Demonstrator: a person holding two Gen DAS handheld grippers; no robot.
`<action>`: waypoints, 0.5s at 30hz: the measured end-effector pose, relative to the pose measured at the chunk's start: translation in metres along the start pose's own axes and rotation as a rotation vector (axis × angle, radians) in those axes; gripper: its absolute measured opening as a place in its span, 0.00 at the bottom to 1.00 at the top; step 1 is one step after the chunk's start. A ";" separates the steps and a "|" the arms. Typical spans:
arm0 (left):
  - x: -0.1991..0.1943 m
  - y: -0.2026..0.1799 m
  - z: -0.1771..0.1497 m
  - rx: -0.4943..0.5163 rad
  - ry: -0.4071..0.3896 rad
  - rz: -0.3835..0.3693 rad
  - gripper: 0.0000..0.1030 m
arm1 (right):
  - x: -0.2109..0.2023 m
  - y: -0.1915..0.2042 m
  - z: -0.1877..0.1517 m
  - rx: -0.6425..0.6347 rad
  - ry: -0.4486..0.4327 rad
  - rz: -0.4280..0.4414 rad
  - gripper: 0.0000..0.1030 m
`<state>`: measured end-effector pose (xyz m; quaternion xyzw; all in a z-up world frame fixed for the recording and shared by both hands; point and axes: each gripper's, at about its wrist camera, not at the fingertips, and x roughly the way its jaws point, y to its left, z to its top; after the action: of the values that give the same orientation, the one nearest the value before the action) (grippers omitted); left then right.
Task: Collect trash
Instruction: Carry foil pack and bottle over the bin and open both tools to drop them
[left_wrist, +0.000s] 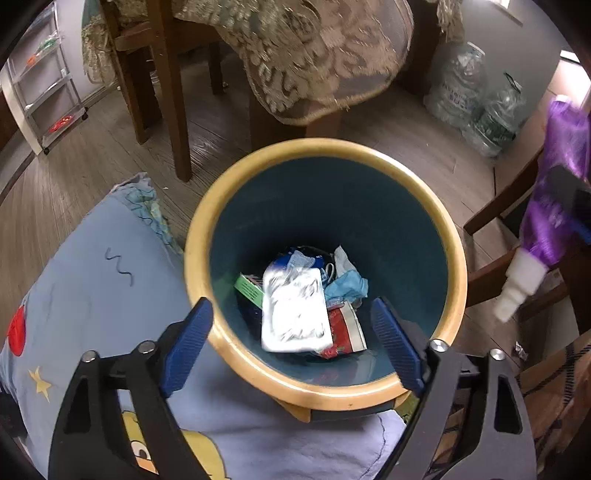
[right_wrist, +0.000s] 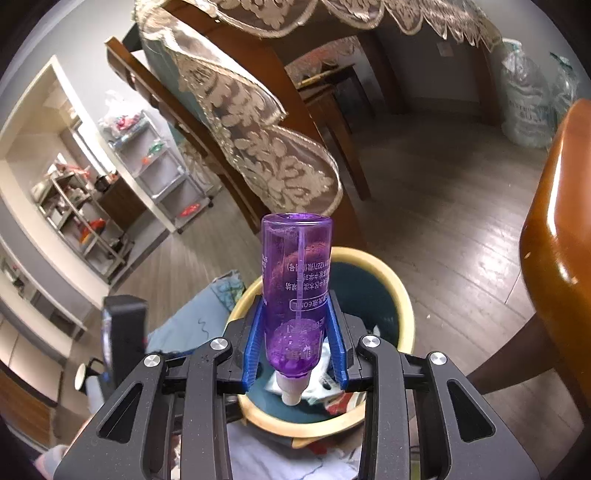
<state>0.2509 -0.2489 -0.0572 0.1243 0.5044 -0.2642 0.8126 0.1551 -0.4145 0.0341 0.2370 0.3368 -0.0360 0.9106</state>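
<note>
A round bin with a tan rim (left_wrist: 325, 149) and dark teal inside stands on the floor and holds several pieces of trash, among them a white plastic pack (left_wrist: 295, 310). My left gripper (left_wrist: 291, 317) is open and empty just above the bin's near rim. My right gripper (right_wrist: 295, 332) is shut on a clear purple bottle (right_wrist: 297, 291) with a white nozzle pointing back at the camera, held above the bin (right_wrist: 400, 295). The bottle also shows at the right edge of the left wrist view (left_wrist: 550, 206).
A blue cartoon-print cushion (left_wrist: 92, 280) lies left of the bin. A wooden table with a lace cloth (left_wrist: 325, 55) stands behind it, with chairs (right_wrist: 557, 236) around. Large water jugs (left_wrist: 476, 107) sit at the back right. A white shelf cart (left_wrist: 44, 85) stands far left.
</note>
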 end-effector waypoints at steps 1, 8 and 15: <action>-0.002 0.001 0.000 -0.005 -0.006 0.007 0.87 | 0.001 0.000 -0.001 -0.002 0.005 -0.002 0.33; -0.026 0.033 -0.009 -0.111 -0.049 0.024 0.92 | 0.018 0.002 -0.007 -0.020 0.048 -0.024 0.33; -0.063 0.062 -0.026 -0.131 -0.110 0.023 0.94 | 0.057 0.014 -0.016 -0.083 0.126 -0.084 0.33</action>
<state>0.2437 -0.1658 -0.0178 0.0621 0.4738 -0.2280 0.8484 0.1921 -0.3890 -0.0065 0.1865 0.4044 -0.0452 0.8942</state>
